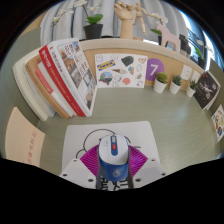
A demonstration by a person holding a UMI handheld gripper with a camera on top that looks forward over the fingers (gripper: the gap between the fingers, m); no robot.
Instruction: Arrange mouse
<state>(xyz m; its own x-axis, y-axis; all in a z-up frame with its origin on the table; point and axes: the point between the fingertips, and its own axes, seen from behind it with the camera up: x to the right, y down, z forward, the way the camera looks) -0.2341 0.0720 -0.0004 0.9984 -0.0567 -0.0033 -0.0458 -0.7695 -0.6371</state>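
Note:
A white and blue mouse point(112, 158) with a red wheel sits between my gripper's point(112, 164) fingers. The pink pads point(91, 159) press against both of its sides, so the gripper is shut on it. The mouse is over the near part of a white square mat point(112, 132) that lies on the pale green table. I cannot tell whether the mouse rests on the mat or is held just above it. Its cord end is hidden behind the gripper body.
Several red and white magazines point(66, 76) lean in a rack beyond the mat to the left. Picture cards point(120, 70), a purple "7" card point(153, 70) and two small potted plants point(160, 83) line the back wall. Wooden animal figures point(125, 18) stand on the shelf above.

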